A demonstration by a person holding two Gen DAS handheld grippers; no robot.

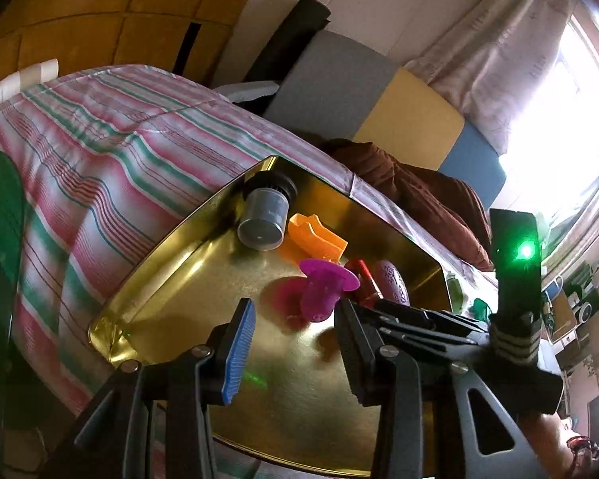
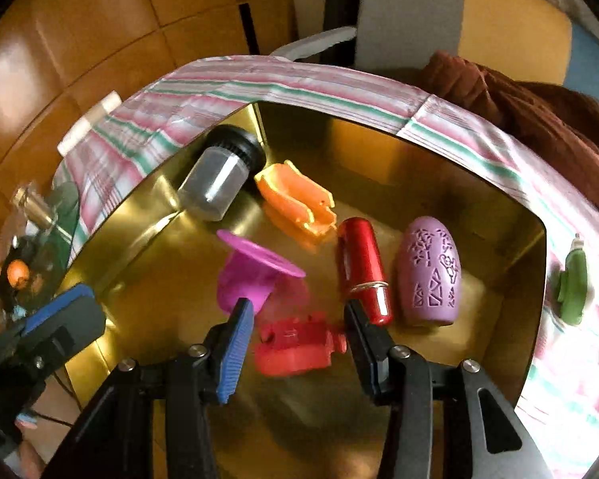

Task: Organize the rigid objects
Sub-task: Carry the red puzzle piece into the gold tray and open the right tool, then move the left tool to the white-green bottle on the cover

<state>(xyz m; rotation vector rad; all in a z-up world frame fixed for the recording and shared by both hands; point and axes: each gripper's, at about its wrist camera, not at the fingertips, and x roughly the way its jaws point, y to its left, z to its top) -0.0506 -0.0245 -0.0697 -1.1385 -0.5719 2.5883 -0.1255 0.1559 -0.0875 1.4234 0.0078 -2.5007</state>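
Both tongs hang over a gold metal tray (image 2: 499,215) on a striped cloth: the right gripper (image 2: 295,319) has its jaws parted around a red plastic piece (image 2: 295,345), pads not clearly pressing it, and the left gripper (image 1: 295,319) gapes with nothing between. Near the tray's middle lie a magenta flanged plug (image 2: 251,275), a glossy red tube (image 2: 363,267) and a lilac patterned oval case (image 2: 431,275); a clear black-capped jar (image 2: 219,175) sits in the far left corner with an orange clip (image 2: 295,199) beside it. No writing is legible.

Red block (image 2: 295,345) blurred between the fingers; green items (image 2: 573,283) at right smeared

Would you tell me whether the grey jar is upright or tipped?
Tipped: the grey jar lies on its side in the gold tray, black cap against the corner.
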